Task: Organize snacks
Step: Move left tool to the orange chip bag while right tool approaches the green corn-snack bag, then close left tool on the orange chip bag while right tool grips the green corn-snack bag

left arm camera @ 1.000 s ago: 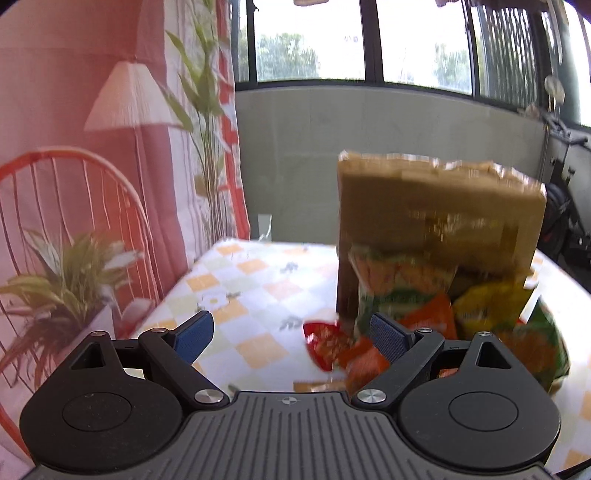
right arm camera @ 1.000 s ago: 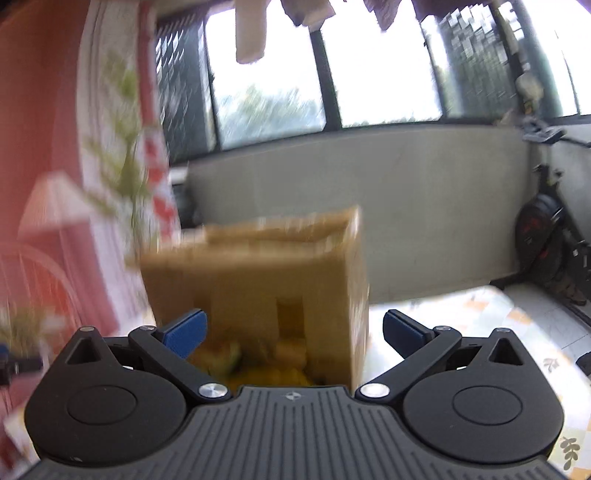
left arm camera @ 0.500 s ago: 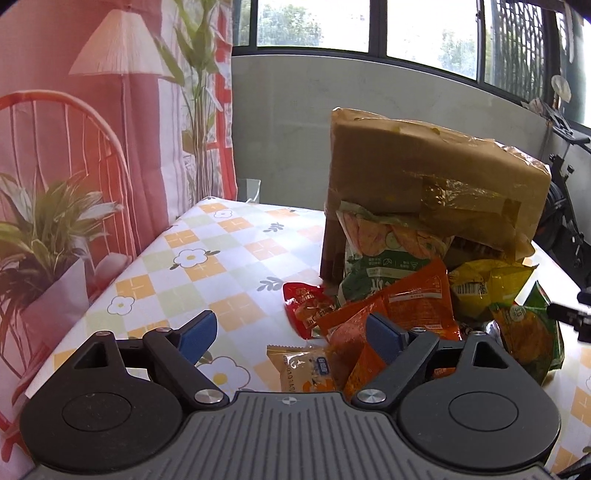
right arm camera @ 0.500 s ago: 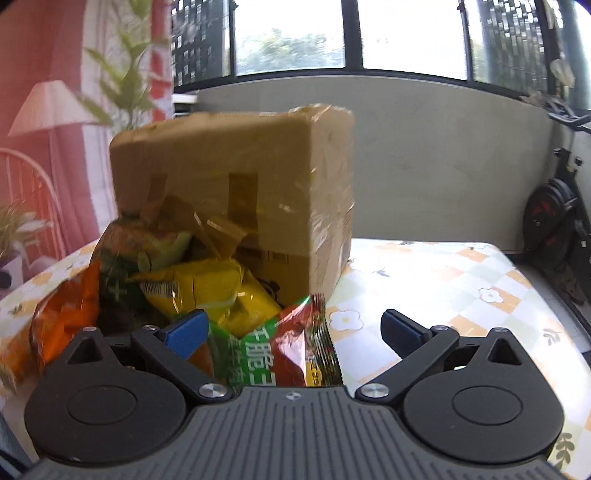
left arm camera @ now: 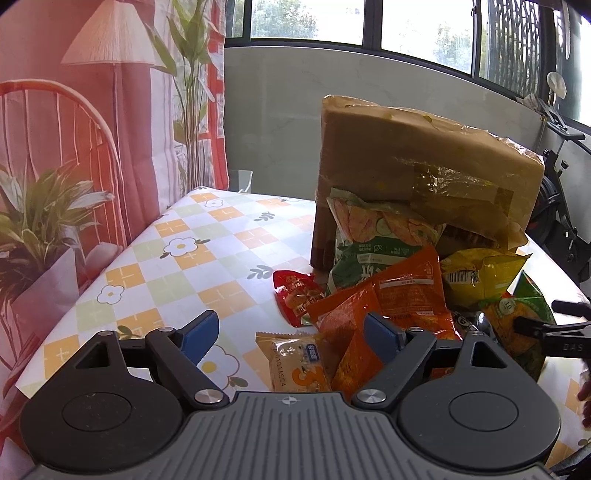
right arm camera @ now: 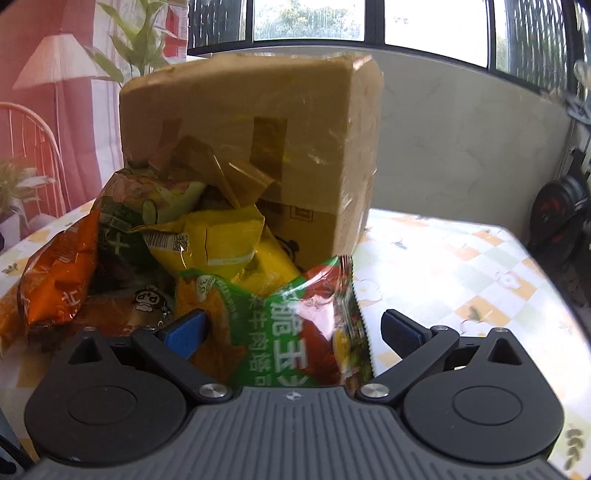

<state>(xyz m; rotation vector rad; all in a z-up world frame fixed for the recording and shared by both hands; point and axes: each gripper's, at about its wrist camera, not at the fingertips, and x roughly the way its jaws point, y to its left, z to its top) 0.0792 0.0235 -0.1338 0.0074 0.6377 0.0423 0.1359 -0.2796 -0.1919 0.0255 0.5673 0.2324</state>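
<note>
1. My left gripper [left arm camera: 291, 330] hangs open over a small biscuit packet [left arm camera: 295, 363] on the surface [left arm camera: 184, 258].
2. My right gripper [right arm camera: 293, 328] is spread around a green-red bag [right arm camera: 314, 325], perhaps not touching.
3. Snacks spill from the tipped cardboard box [right arm camera: 251, 129].

Snack pile [left arm camera: 388, 295] and cardboard box [left arm camera: 417, 166] block right, bare tablecloth [left arm camera: 192, 251] open left

Daylight poured in from the windows [left arm camera: 406, 33] along the top of both my views, blown out to near white there. My left view was sharp, while my right view showed the cardboard box [right arm camera: 251, 147] slightly smeared, with glare on the green snack packet [right arm camera: 310, 325]. Fisheye bending curved the edges, corners dark.
</note>
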